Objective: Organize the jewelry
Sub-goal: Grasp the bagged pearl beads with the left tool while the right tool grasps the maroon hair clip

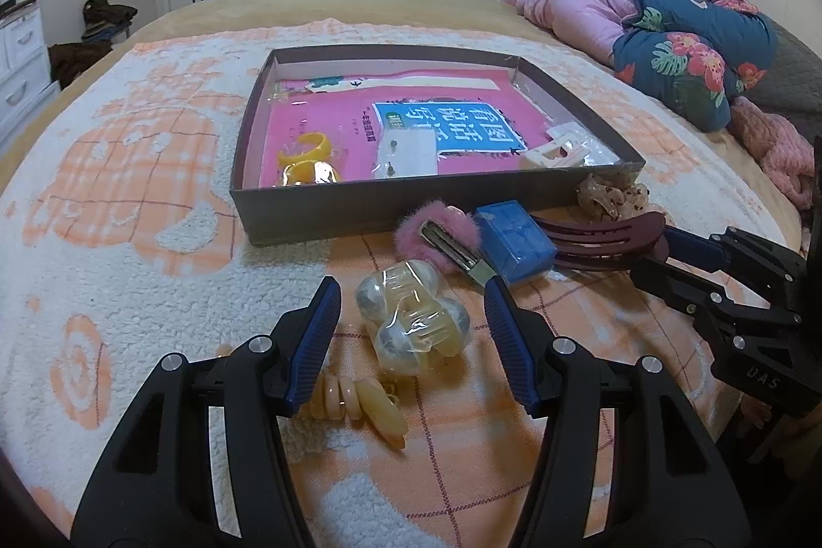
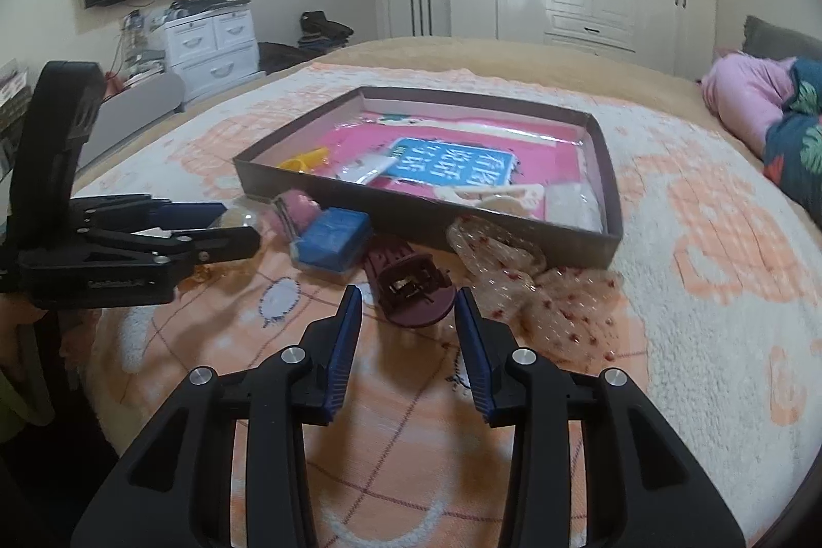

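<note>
On the blanket a yellow clip with pearly balls in clear wrap [image 1: 413, 322] lies between the fingers of my left gripper [image 1: 411, 291]. A narrow strip of blanket shows on either side, so the gripper is open. A maroon hair clip [image 2: 411, 296] lies between the fingers of my right gripper [image 2: 406, 291]; the right pad is at its edge and a slim gap shows at the left pad, so this gripper is open too. The brown box [image 1: 359, 199] holds a yellow bangle [image 1: 311, 147], an earring card [image 1: 408, 155] and a white clip [image 1: 555, 147].
Near the box front lie a pink fluffy clip [image 1: 436, 224], a blue case [image 1: 516, 245], a dotted scrunchie [image 2: 519, 270] and peach rings [image 1: 354, 404]. Folded quilts [image 1: 683, 44] sit at the far right. The right gripper's body [image 1: 729, 291] is close beside my left one.
</note>
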Available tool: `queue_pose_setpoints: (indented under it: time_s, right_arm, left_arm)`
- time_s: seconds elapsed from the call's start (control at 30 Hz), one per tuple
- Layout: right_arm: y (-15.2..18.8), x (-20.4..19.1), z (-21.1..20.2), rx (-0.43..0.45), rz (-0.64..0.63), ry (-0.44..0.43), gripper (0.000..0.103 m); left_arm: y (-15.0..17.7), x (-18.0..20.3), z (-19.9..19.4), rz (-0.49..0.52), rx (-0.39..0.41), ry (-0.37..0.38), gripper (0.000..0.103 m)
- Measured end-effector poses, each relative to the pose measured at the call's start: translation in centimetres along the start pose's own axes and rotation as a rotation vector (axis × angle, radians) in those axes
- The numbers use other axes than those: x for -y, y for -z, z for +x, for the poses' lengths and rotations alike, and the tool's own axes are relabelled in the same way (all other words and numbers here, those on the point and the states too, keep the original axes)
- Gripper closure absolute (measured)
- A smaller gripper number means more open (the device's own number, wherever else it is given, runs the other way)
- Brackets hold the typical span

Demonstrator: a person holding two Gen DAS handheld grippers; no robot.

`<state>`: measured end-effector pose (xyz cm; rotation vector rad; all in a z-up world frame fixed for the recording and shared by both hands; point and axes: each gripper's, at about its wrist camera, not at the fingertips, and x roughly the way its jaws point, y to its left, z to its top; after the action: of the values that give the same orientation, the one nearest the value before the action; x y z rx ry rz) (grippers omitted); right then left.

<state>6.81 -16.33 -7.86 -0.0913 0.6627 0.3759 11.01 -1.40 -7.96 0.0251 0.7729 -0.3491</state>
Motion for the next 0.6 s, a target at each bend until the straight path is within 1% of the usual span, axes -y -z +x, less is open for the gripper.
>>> queue_pose_setpoints:
  time_s: [0.07, 0.2, 0.23, 0.4, 0.53, 0.6]
  right_arm:
    - [-0.1, -0.1, 0.4, -0.001, -0.012, 0.000, 0.070]
    - [-0.7, -0.3, 1.5, -0.002, -0.047, 0.000, 0.077]
    - [-0.8, -0.4, 1.7, -0.008, -0.053, 0.001, 0.077]
    - [-0.1, 0.0, 3.2, -0.096, -0.042, -0.002, 0.075]
    - [0.1, -0.1, 3.4, -0.108, -0.052, -0.010, 0.073]
    - [0.2, -0.4, 3.6, -0.113, -0.068, 0.000, 0.074]
  left_arm:
    - [0.0, 0.1, 0.2, 0.003, -0.005, 0.005, 0.057]
    - [0.0, 0.2, 0.7, 0.000, -0.021, 0.011, 0.058]
    - [0.0, 0.1, 0.8, -0.001, -0.025, 0.011, 0.058]
    - [0.1, 0.1, 1.2, -0.002, -0.042, 0.010, 0.060]
    - [-0.1, 0.2, 1.4, -0.001, -0.044, 0.014, 0.060]
    - [-0.1, 0.2, 1.5, -0.002, -0.047, 0.016, 0.060]
